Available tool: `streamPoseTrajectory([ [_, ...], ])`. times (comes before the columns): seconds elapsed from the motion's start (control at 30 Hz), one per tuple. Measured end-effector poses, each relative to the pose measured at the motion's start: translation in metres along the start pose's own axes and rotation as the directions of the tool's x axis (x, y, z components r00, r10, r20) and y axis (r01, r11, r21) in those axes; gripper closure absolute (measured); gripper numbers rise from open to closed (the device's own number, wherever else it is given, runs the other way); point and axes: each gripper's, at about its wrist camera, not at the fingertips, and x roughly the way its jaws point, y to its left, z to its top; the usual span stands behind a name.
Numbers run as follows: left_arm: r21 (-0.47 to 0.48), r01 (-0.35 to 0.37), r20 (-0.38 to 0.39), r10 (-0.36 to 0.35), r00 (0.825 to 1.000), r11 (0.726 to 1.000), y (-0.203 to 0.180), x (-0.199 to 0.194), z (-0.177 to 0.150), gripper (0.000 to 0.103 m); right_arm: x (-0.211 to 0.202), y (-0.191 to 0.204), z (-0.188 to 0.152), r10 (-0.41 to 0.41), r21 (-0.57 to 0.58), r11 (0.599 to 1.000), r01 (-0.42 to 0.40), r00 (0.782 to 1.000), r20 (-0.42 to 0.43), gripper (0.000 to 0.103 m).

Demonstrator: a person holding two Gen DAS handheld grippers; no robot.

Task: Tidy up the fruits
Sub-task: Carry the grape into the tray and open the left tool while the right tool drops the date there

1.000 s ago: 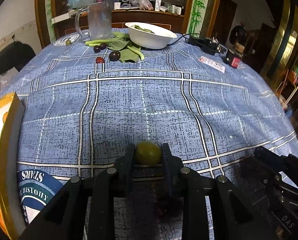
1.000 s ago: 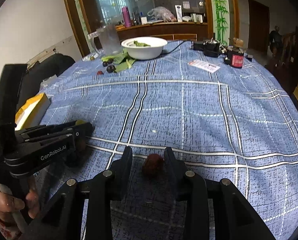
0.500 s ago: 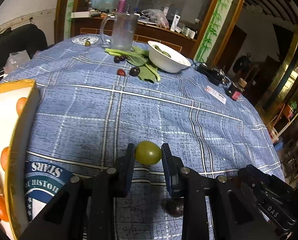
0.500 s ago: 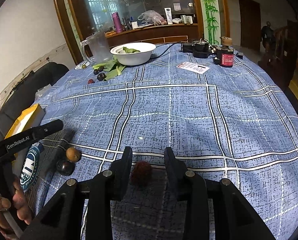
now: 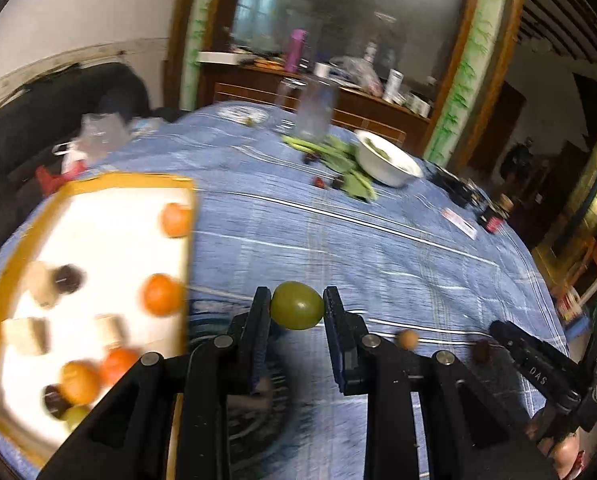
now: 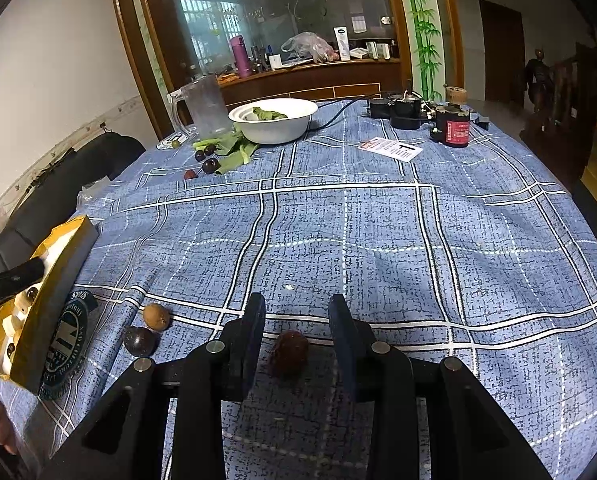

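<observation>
My left hand-held gripper (image 5: 297, 307) grips the green fruit (image 5: 297, 311); the box (image 5: 98, 192) lies left. My right hand-held gripper (image 6: 297, 326), wide, straddles the red fruit (image 6: 288, 353).

Right hand-held gripper (image 6: 296, 330): jaws apart, straddling a dark red fruit (image 6: 288, 352) lying on the blue checked surface (image 6: 378, 240), not touching it. Left of it: tan round fruit (image 6: 156, 316) and dark purple fruit (image 6: 139, 341), side by side. Far left: yellow-edged box (image 6: 50, 292). Far end: white bowl (image 6: 274, 120), clear jug (image 6: 204, 106).
</observation>
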Motion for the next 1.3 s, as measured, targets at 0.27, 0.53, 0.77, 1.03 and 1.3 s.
streamPoseTrajectory([
  [0.27,-0.134,-0.08,0.022,0.084,0.996,0.988,0.073,-0.034,-0.003,0.077,-0.009,-0.011,0.0,0.075,0.072,0.994,-0.077,0.997,0.023,0.073],
  [0.53,-0.185,-0.119,0.05,0.13,0.99,0.976,0.115,-0.056,-0.011,0.077,-0.007,-0.037,-0.005,0.376,0.342,0.87,-0.355,0.927,0.003,0.072],
  [0.77,-0.188,-0.102,0.041,0.111,0.993,0.977,0.12,-0.053,-0.015,0.077,0.001,0.0,-0.007,0.115,0.108,0.989,-0.104,0.988,-0.107,0.072],
  [1.03,-0.188,-0.152,0.034,0.161,0.986,0.97,0.132,-0.057,-0.016,0.077,0.0,0.028,-0.009,-0.022,-0.052,0.999,0.017,0.995,-0.098,0.091],
  [1.3,-0.22,-0.161,0.019,0.169,0.985,0.962,0.152,-0.06,-0.022,0.077,0.002,0.035,-0.012,-0.084,-0.12,0.99,0.071,0.99,-0.11,0.066],
])
